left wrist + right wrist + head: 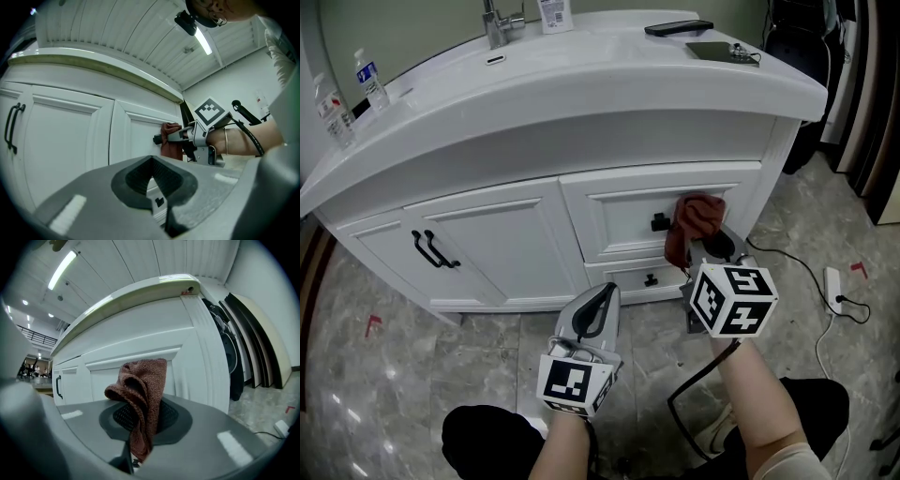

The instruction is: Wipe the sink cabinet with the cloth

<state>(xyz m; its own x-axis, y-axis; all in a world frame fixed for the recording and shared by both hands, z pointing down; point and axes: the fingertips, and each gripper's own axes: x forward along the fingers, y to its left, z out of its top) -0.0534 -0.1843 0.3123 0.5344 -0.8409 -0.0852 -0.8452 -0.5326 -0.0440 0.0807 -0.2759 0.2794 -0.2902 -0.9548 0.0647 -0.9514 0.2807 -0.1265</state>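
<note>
rust-brown cloth (698,216), clamped in the right gripper (705,246) jaws, touched the sink cabinet (487,253) at its right drawer (623,217), the left gripper (598,298) jaws closed and empty.

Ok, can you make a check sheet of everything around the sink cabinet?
Surface: white cabinet, doors and drawers shut.
Job's things: brown cloth at the top drawer, beside its knob.
Clutter: phone, bottles and dark tray on the countertop.
Grippers: right gripper shut on cloth; left gripper shut, empty, lower down.
Cables: black cable on the floor, near a power strip.
Surroundings: grey tiled floor.
</note>
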